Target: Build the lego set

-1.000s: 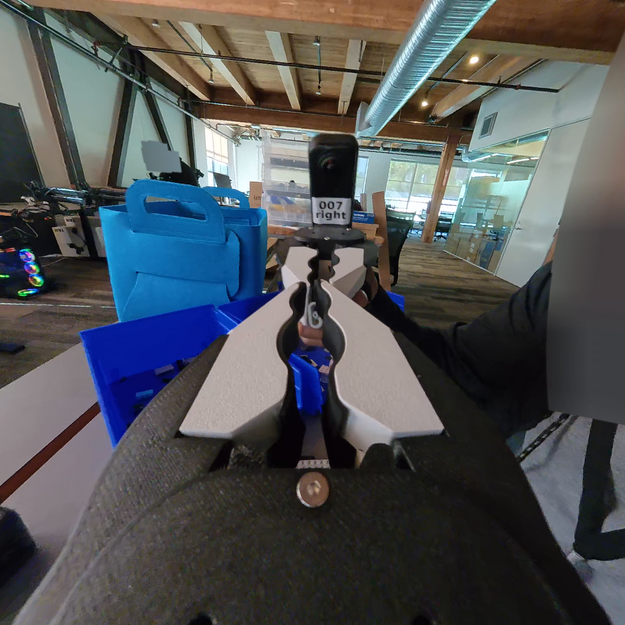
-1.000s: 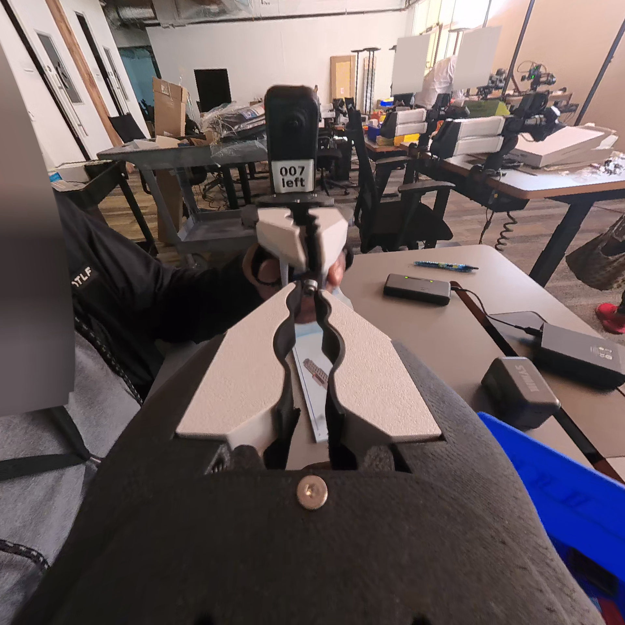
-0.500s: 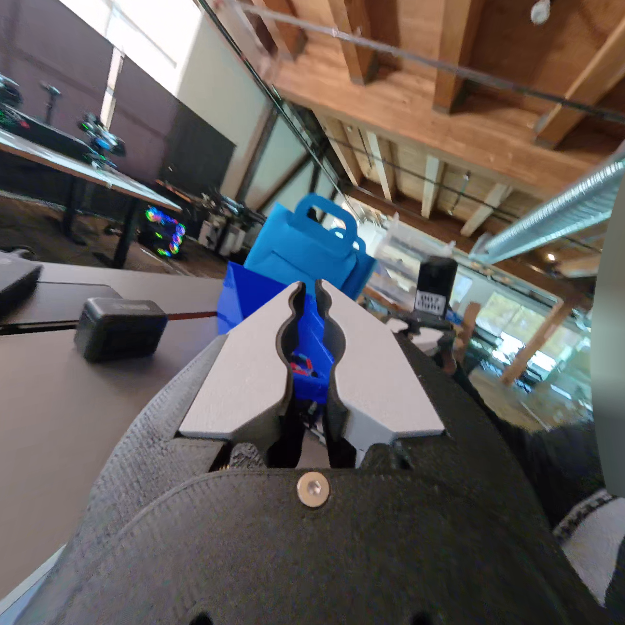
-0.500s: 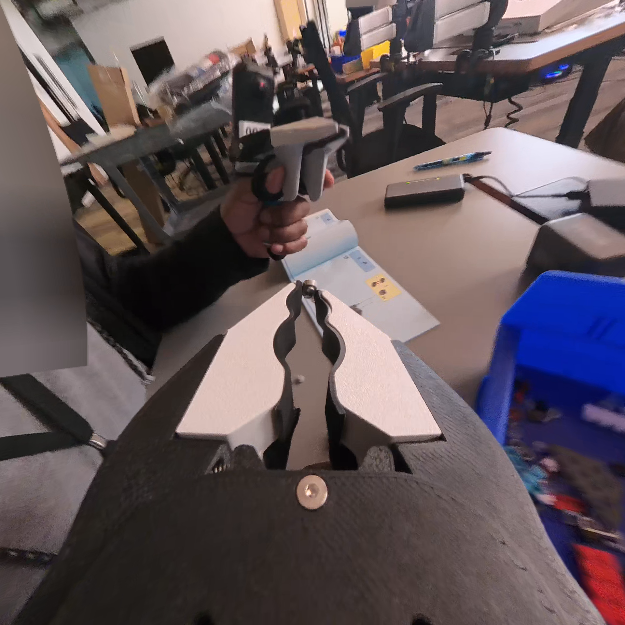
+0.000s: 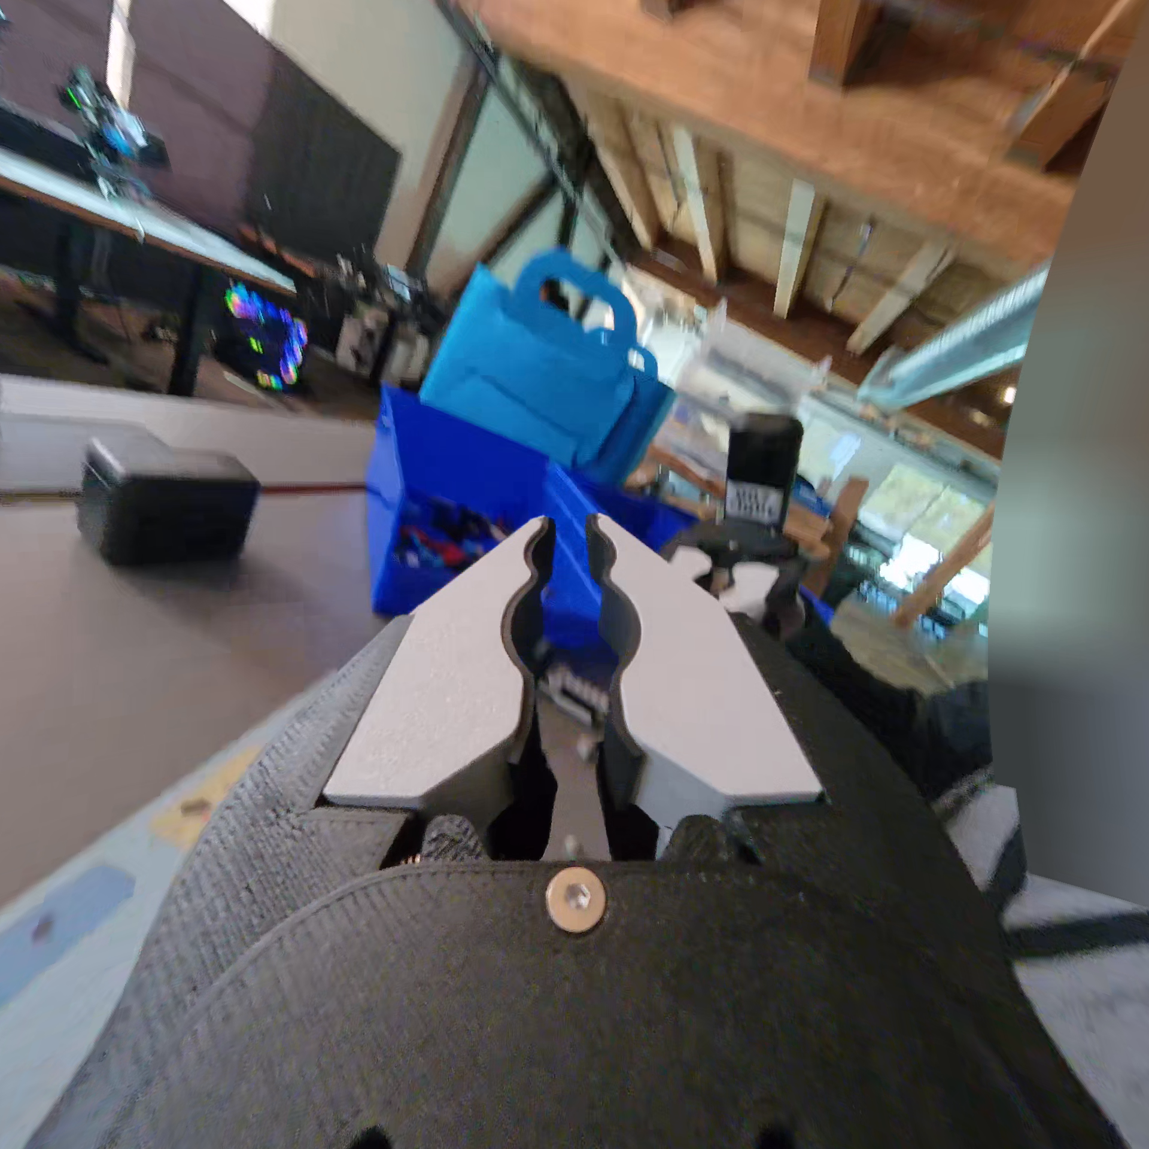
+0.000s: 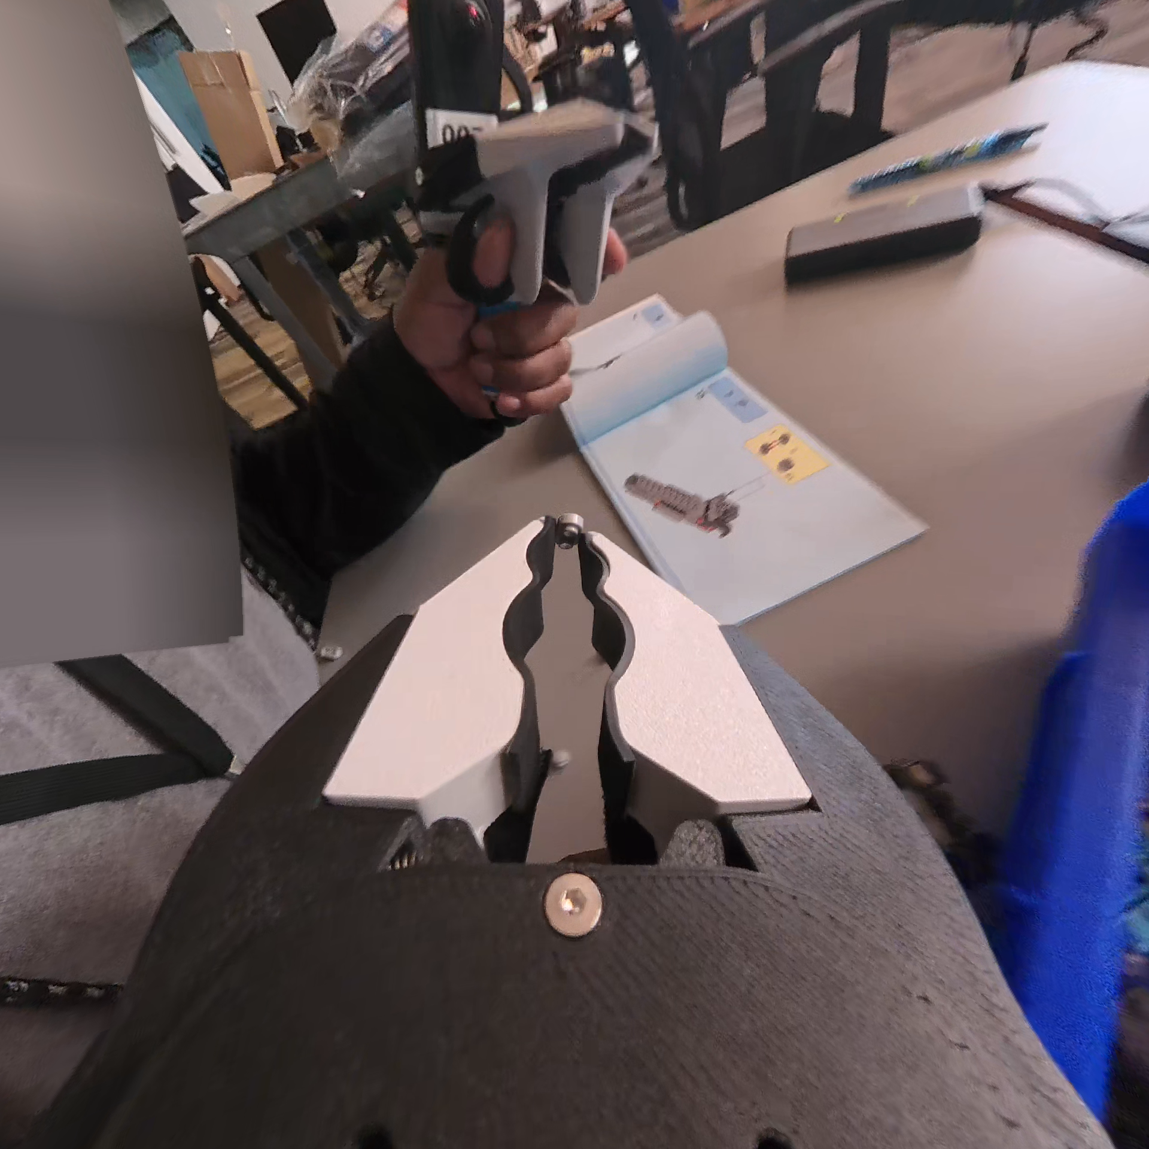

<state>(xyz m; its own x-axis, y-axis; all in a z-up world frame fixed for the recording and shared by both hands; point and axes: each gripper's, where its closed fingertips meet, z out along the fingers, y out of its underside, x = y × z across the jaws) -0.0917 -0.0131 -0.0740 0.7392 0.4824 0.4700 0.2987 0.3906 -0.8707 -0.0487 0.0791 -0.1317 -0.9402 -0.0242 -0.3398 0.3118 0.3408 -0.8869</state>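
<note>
Grey lego piece (image 6: 567, 530) pinched crosswise, right gripper (image 6: 566, 538)

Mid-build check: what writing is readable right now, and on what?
Blurred white label, left wrist view: unreadable.
Cut-off white label, right wrist view: partly hidden, not transcribed.
Open instruction booklet: print too small to read.
No other writing shows.

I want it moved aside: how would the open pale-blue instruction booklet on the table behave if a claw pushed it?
The open pale-blue instruction booklet looks thin, so probably light and floppy. It lies flat on the smooth grey table, so it likely slides; its curled page may buckle.
</note>
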